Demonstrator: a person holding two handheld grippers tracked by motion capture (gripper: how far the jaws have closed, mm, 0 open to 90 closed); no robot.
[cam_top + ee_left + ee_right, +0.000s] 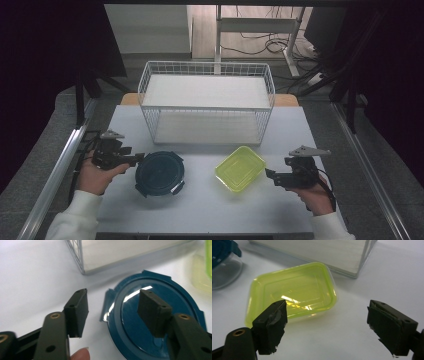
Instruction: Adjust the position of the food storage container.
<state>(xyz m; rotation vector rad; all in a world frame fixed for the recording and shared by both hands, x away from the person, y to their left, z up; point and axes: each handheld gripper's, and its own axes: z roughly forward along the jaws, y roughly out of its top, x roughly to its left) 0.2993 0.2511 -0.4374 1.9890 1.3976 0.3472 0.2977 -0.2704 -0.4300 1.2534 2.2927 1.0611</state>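
A round container with a dark blue clip lid (pixel 160 173) (pixel 155 315) sits on the white table, left of centre. My left gripper (pixel 138 159) (pixel 112 312) is open at its left rim, one jaw over the lid and the other over bare table. A yellow-green rectangular container (pixel 240 168) (pixel 292 292) lies right of centre. My right gripper (pixel 270 175) (pixel 327 327) stands open just right of it, nothing between its jaws.
A white wire basket (pixel 207 101) (pixel 82 262) (pixel 352 257) with a pale liner stands at the back middle of the table (pixel 200 210). Metal rails run along both table sides. A desk frame and cables lie on the floor beyond.
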